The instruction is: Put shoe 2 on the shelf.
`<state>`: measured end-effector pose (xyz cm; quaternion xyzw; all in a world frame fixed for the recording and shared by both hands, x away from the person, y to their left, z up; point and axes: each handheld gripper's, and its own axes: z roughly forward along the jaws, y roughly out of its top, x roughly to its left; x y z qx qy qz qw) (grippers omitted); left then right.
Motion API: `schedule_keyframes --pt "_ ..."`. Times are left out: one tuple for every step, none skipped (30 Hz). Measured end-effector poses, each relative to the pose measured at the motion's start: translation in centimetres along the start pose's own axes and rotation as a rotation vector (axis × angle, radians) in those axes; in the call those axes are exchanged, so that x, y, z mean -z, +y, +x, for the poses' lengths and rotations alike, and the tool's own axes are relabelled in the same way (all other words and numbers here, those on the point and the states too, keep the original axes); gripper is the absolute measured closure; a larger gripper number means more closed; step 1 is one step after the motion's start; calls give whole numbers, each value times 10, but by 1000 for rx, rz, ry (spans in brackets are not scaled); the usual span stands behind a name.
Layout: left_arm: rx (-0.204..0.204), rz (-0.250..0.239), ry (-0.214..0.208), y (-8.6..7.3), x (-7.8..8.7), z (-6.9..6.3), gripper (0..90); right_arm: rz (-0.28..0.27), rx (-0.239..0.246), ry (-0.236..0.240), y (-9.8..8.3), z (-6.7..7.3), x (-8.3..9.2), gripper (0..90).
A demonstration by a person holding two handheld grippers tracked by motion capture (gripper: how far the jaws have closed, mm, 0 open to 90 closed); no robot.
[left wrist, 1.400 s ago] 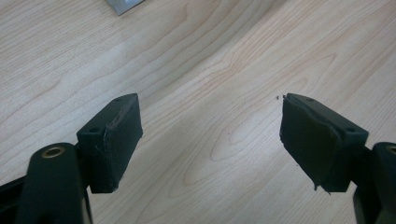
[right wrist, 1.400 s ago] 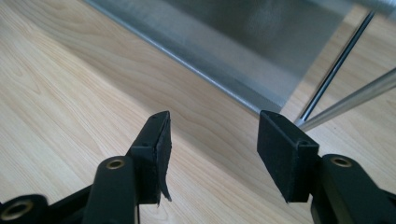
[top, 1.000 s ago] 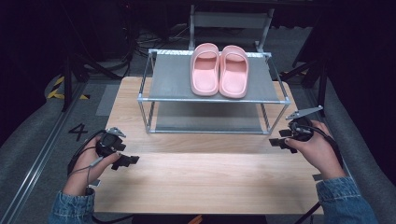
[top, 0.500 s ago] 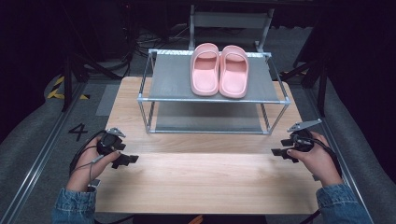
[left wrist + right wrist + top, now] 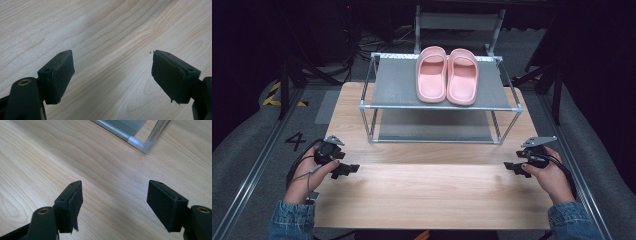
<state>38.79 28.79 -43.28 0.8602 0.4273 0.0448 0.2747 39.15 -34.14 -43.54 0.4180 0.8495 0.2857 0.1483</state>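
A pair of pink slippers (image 5: 447, 75) stands side by side on the top shelf of a metal rack (image 5: 439, 106), toes pointing away from me. My left gripper (image 5: 348, 169) lies low at the table's left, held in a hand, jaws pointing right. In the left gripper view it (image 5: 112, 72) is open over bare wood. My right gripper (image 5: 511, 167) sits at the table's right, jaws pointing left. Its jaws have just been opening, and in the right gripper view it (image 5: 115, 200) is open with nothing between them. Both grippers are well in front of the rack.
The rack's lower shelf (image 5: 434, 131) holds nothing I can see. One of its foot corners (image 5: 140, 143) lies just ahead of the right gripper. The wooden tabletop (image 5: 432, 195) spreads between my hands. Dark floor, stands and cables surround the table.
My right hand has come down and toward the table's near edge, away from the rack's front right leg. The left hand has stayed where it was.
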Motion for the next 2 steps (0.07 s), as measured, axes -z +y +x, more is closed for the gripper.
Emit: schedule_keyframes --pt "-3 -1 -1 1 -1 0 192 -3 1 7 0 0 0 286" --pt "-3 -1 -1 1 -1 0 192 -5 -1 11 0 1 0 286"
